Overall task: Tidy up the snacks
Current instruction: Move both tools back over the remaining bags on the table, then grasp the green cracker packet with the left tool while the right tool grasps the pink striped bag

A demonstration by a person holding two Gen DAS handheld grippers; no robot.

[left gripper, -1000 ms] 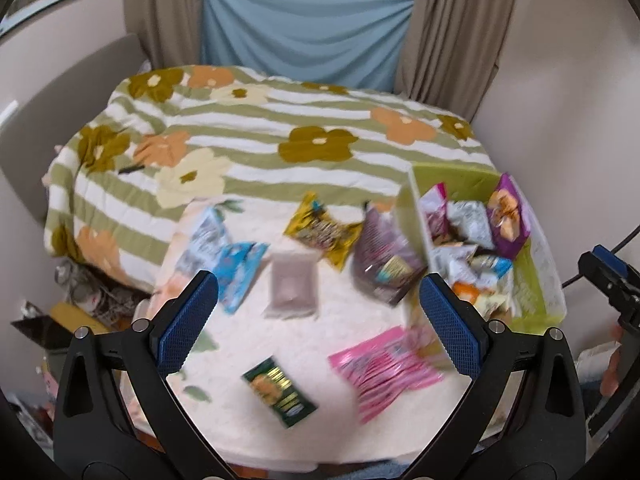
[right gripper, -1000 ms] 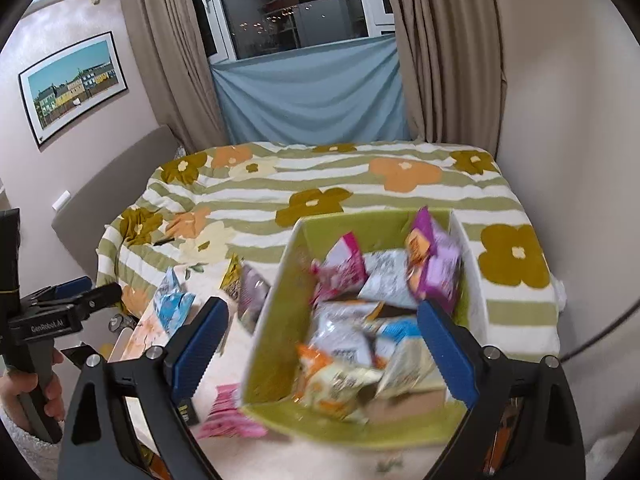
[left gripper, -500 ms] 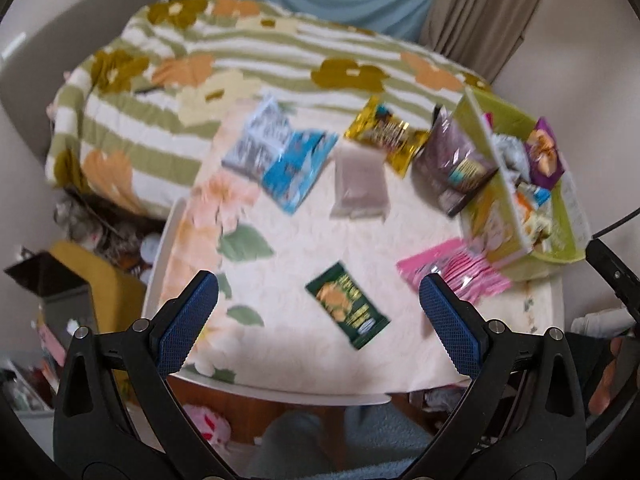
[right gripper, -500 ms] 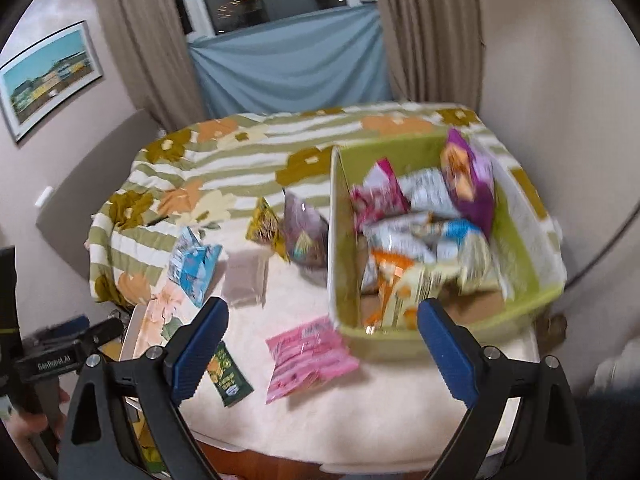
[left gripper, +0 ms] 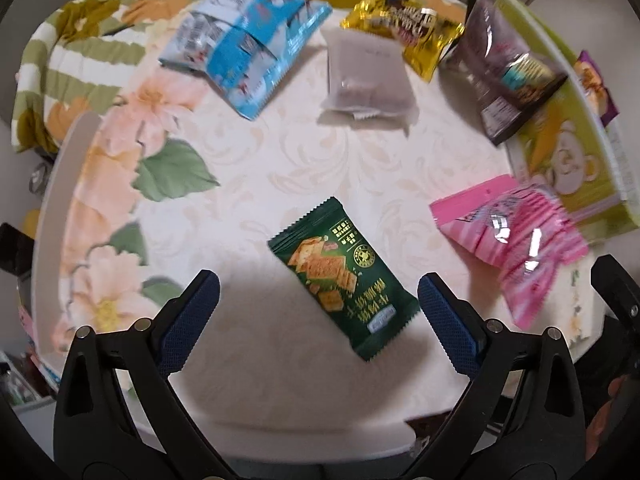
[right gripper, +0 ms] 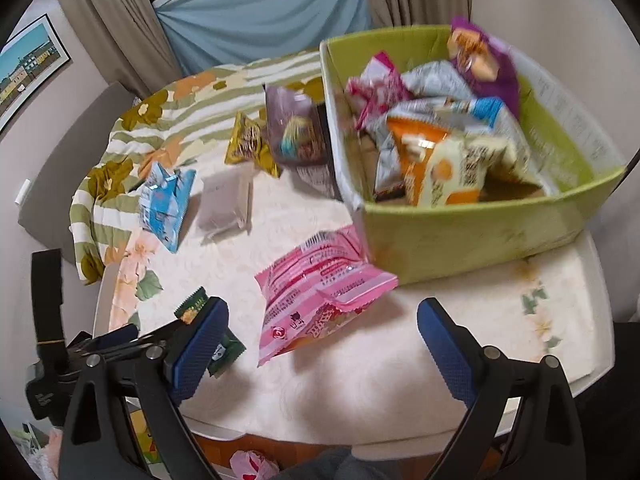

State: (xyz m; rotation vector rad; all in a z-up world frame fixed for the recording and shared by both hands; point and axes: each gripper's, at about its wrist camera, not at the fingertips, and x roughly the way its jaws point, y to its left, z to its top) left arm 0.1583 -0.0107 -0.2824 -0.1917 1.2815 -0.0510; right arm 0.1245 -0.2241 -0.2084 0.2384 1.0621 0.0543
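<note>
A dark green cracker packet (left gripper: 344,280) lies flat on the white tablecloth, and my left gripper (left gripper: 319,296) hangs open just above it, one finger on each side. A pink striped snack bag (right gripper: 320,292) rests against the green box (right gripper: 472,236), which holds several snack bags. My right gripper (right gripper: 322,326) stands open over the near end of the pink bag, holding nothing. Farther back lie a blue packet (left gripper: 256,44), a grey-brown packet (left gripper: 366,76), a gold packet (left gripper: 404,24) and a dark purple bag (left gripper: 508,76) that leans on the box.
The small table (right gripper: 560,376) stands against a bed with a green-striped flowered cover (right gripper: 168,116). The left gripper's body (right gripper: 48,336) shows at the lower left of the right wrist view. Curtains and a blue cloth hang behind.
Both grippers have come down toward the table and tilted more steeply. The left one now hangs over the green packet, the right one over the pink bag. Both stayed open.
</note>
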